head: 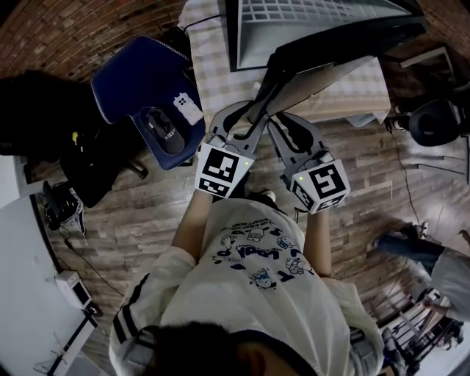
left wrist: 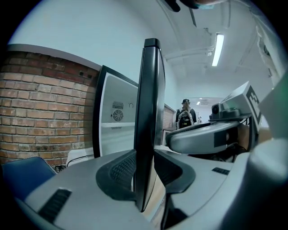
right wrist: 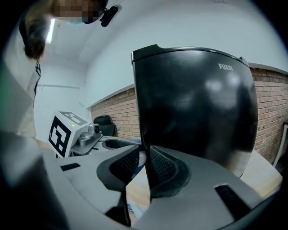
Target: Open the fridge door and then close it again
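Left tool (left wrist: 145, 170) is closed on the free edge of the fridge door (left wrist: 148, 112), its dark pads (left wrist: 119, 170) pressing both faces. Right tool (right wrist: 145, 168) seems clamped on the same edge, just beside it. The door stands swung open, reaching from the fridge (head: 308, 18) at 12 o'clock toward the person. A blue chair (head: 147, 88) sits at 10 o'clock of the tools

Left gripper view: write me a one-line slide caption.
Left claw clamped on the edge of the open fridge door, white fridge interior beyond.
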